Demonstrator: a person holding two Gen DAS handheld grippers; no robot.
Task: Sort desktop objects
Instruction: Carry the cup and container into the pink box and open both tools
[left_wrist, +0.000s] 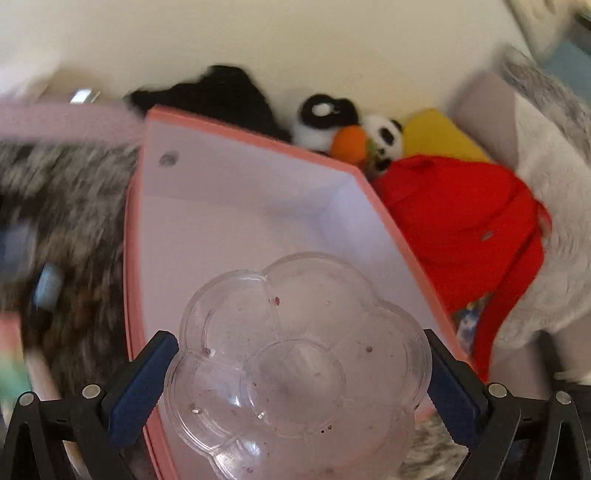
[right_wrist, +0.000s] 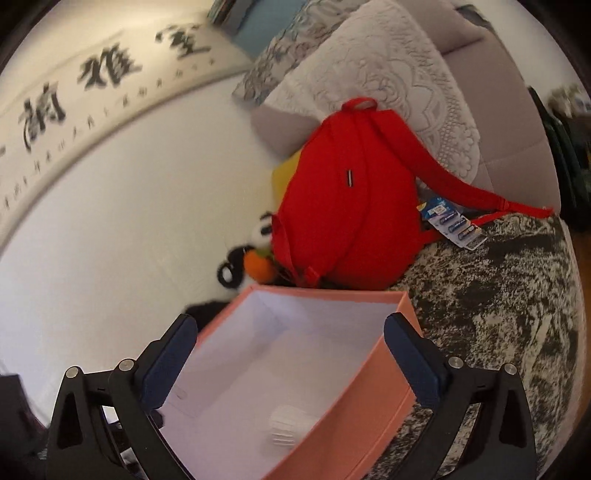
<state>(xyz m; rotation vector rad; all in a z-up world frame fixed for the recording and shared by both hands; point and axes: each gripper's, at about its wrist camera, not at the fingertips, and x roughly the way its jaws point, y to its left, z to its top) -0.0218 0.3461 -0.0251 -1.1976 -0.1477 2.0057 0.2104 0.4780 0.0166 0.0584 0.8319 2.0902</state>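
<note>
A: Left wrist view first. What is there?

B: The left gripper (left_wrist: 299, 373) pinches a clear flower-shaped dish (left_wrist: 295, 373) between its blue pads (left_wrist: 144, 384), over the near end of the pink box (left_wrist: 236, 218). The box has a white inside. Beyond it sit a red backpack (left_wrist: 461, 229), plush toys (left_wrist: 347, 129) and something black (left_wrist: 221, 99), too blurred to name.

A: And the right wrist view?

B: The right gripper (right_wrist: 291, 354) has its fingers spread wide, nothing between the pads, above the same box (right_wrist: 369, 402). A white ribbed thing (right_wrist: 288, 424), perhaps a shuttlecock, lies inside. A battery pack (right_wrist: 454, 223) leans beside the backpack (right_wrist: 343, 206) on the mottled cloth (right_wrist: 498, 314).
</note>
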